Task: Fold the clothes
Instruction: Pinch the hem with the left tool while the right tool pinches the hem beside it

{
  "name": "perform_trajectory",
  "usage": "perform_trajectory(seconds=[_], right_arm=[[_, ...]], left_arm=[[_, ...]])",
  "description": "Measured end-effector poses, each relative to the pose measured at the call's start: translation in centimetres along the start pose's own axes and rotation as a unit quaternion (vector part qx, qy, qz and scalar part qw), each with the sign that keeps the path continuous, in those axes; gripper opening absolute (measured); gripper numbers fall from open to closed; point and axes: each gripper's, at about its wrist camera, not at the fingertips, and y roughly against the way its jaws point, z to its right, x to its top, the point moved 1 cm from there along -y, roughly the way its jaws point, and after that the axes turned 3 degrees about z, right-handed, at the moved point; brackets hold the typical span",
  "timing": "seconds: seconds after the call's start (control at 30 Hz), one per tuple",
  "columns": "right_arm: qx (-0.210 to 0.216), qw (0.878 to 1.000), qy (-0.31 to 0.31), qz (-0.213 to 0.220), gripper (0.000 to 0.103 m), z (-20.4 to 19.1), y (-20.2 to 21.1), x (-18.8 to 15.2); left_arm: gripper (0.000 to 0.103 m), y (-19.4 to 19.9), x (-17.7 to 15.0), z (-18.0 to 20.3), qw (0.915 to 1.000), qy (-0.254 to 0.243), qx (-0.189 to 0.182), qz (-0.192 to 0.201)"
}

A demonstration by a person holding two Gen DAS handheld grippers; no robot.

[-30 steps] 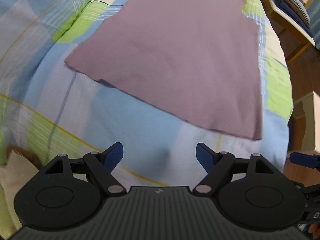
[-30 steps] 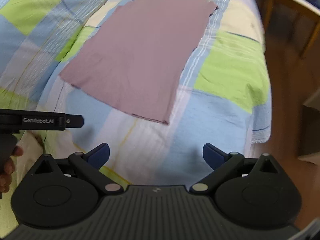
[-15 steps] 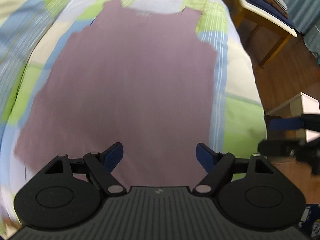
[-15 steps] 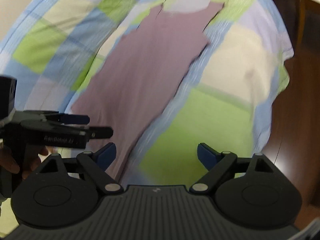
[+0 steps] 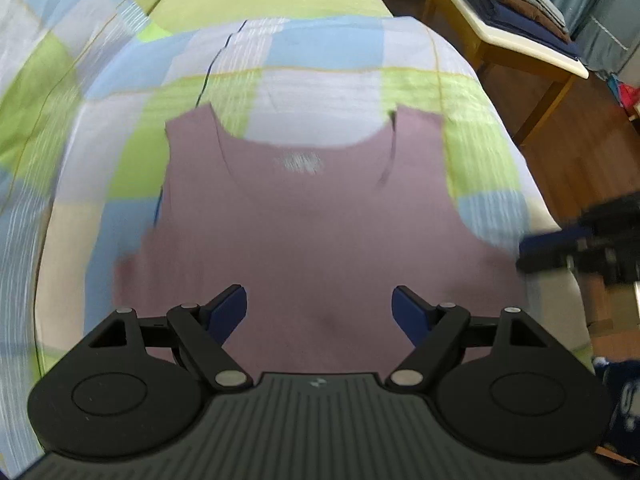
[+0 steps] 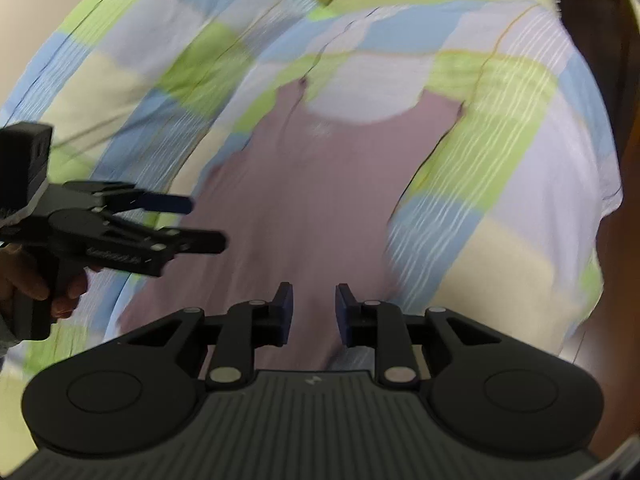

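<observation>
A bed covered by a checked quilt in blue, green and pale squares fills both views, and a mauve tank top lies flat on it, neckline toward the far end of the quilt, front or back side up I cannot tell. The left gripper hangs over the top's middle with its jaws spread wide and nothing between them. The right gripper sits over the lower part of the top; its jaws have just been closing to a narrow gap, with cloth visible beyond them, not pinched. To fold well, I judge each gripper should take a shoulder strap or a side edge, pinching both layers cleanly so the top folds without dragging the quilt. Only the left wrist view shows the wooden chair beside the bed with a stack of folded clothes; only the right wrist view shows the hand holding the left gripper.
</observation>
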Motion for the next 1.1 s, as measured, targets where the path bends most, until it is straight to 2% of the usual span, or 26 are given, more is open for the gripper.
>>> perform_trajectory(seconds=[0.13,0.33,0.47,0.57,0.67,0.73,0.87,0.93,0.97,1.0,1.03,1.1], right_arm=[[-0.042,0.998,0.03,0.032,0.023,1.4,-2.4,4.5],[-0.063,0.994,0.077,0.05,0.023,2.4,-5.1,9.2],[-0.09,0.988,0.118,0.04,0.023,3.4,-6.5,11.4],[-0.09,0.989,0.112,0.019,0.025,4.8,-7.8,11.9],[-0.065,0.992,0.102,-0.018,0.025,6.1,-9.6,11.6],[-0.051,0.994,0.094,-0.025,0.025,6.4,-10.0,11.6],[-0.034,0.996,0.071,-0.032,0.025,7.1,-10.5,11.6],[-0.027,0.997,0.062,-0.032,0.025,7.4,-10.5,11.6],[-0.024,0.997,0.06,-0.032,0.025,7.5,-10.5,11.6],[-0.023,0.997,0.059,-0.033,0.026,7.5,-10.5,11.6],[-0.02,0.998,0.058,-0.033,0.026,7.5,-10.5,11.6],[-0.016,0.998,0.055,-0.035,0.029,7.6,-10.4,11.6]], left_arm=[[0.081,-1.8,1.9,-2.1,1.0,0.001,-0.003,-0.005],[0.081,-5.1,5.6,-5.4,0.9994,-0.023,-0.02,-0.014],[0.081,-6.5,7.7,-6.9,0.9982,-0.048,-0.032,-0.017],[0.081,-7.3,9.1,-7.8,0.9955,-0.087,-0.032,-0.021],[0.081,-8.3,10.4,-8.7,0.9892,-0.143,-0.016,-0.026],[0.081,-9.1,11.4,-9.6,0.9848,-0.171,-0.006,-0.028],[0.079,-11.2,14.0,-11.3,0.9804,-0.192,-0.02,-0.038],[0.075,-12.3,14.9,-11.7,0.9742,-0.219,-0.025,-0.049],[0.071,-12.9,15.2,-11.8,0.9704,-0.233,-0.031,-0.058],[0.062,-13.5,15.5,-11.9,0.9662,-0.244,-0.042,-0.072],[0.057,-13.9,15.6,-12.0,0.9618,-0.253,-0.055,-0.088],[0.052,-14.4,15.9,-12.0,0.9536,-0.269,-0.079,-0.11]])
